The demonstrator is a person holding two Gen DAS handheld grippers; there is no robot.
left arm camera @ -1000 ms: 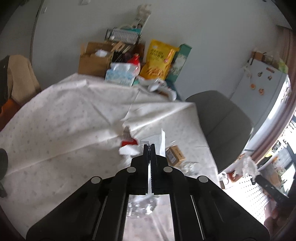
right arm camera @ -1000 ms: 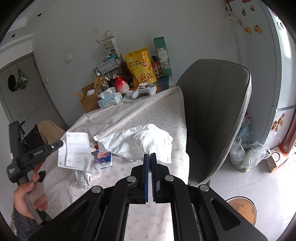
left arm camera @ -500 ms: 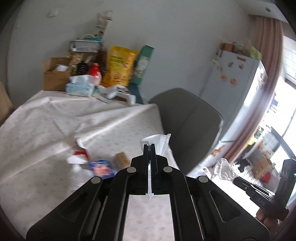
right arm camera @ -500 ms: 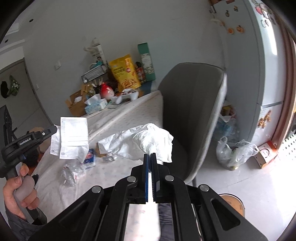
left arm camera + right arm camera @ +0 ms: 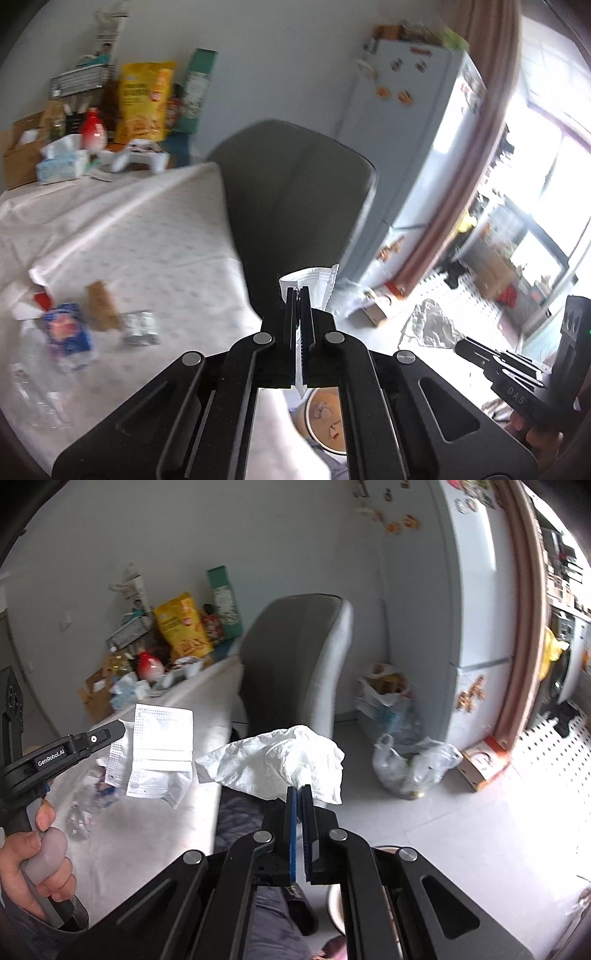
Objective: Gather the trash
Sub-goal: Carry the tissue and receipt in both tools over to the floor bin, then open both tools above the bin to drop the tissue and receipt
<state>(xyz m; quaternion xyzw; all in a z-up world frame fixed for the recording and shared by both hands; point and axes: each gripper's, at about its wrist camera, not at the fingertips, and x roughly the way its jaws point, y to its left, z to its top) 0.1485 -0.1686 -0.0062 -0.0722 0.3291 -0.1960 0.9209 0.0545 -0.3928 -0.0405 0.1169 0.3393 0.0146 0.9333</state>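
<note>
While both tongs hang past the table's edge, the room spreads wide behind them: a pale wall ahead, a white fridge [image 5: 476, 602] dotted with magnets far to the right of the right gripper [image 5: 300, 789], and a brown curtain beside it. A grey chair [image 5: 295, 657] stands straight ahead of both tongs, pushed against the table [image 5: 122, 221], whose dotted white cloth lies to the left of the left gripper [image 5: 300, 290]. At the cloth's far end, a yellow snack bag [image 5: 142, 101], a green box, a tissue box and a white game controller crowd against the wall. Nearer, left of the left gripper, small wrappers [image 5: 66, 330] and a clear bottle lie scattered. On the floor right of the right gripper sits a clear plastic bag [image 5: 413, 764] of rubbish. Below the left gripper, a round bin [image 5: 325, 421] shows. The left gripper is clenched on a white face mask [image 5: 159, 753]; the right grasps a crumpled white tissue [image 5: 280, 760].
</note>
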